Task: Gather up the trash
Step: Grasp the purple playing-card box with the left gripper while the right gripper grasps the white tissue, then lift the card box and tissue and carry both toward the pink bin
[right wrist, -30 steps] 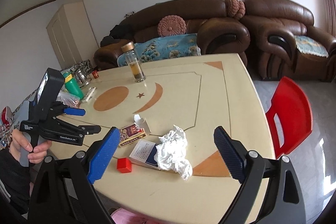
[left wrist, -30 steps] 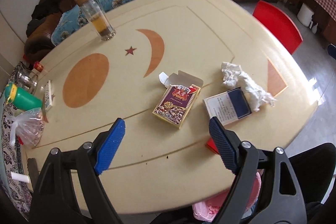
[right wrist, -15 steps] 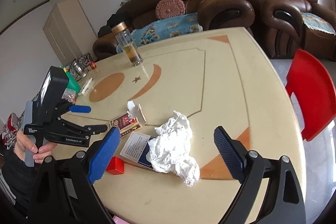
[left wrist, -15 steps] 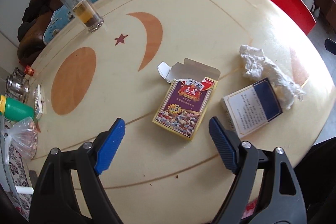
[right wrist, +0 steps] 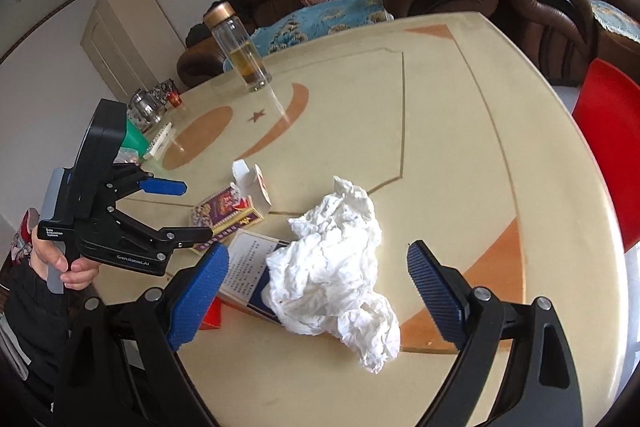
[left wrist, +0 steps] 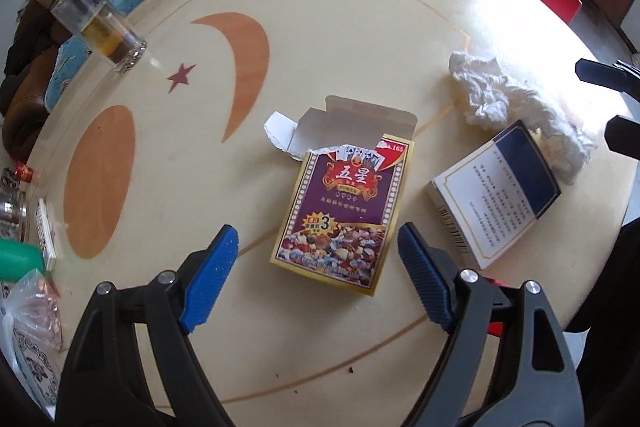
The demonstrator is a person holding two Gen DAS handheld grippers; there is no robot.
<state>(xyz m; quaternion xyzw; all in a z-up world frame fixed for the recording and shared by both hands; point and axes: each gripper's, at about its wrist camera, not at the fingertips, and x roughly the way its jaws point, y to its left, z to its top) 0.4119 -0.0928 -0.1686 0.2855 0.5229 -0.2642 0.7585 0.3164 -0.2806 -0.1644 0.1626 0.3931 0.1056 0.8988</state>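
Here, line by line:

Card box: the purple and gold card box (left wrist: pixel 342 215) lies flat on the cream worktop (left wrist: pixel 360 27), its torn white lid flap folded open toward the far side, a few cards peeking out of the mouth.
Tissue: a crumpled white tissue (right wrist: pixel 336 263) sits just right of it, draped over the far corner of the cigarette pack (left wrist: pixel 496 195), which is white with a dark blue panel.
Red piece: a small red box (right wrist: pixel 212 315) shows at the near worktop edge, half hidden by a blue pad.
Left gripper: the left gripper (left wrist: pixel 316 267) hangs low over the card box, fingers spread wide to either side of its near end, gripping nothing.
Right gripper: the right gripper (right wrist: pixel 316 291) has its fingers wide apart too, framing the tissue, with no contact.
Change: both grippers have come closer since a second ago; the card box now fills far more of the left view and sits between the fingers, and the tissue looms larger in the right view.
Elsewhere: a glass bottle (right wrist: pixel 240 53) with amber liquid stands upright at the far side.
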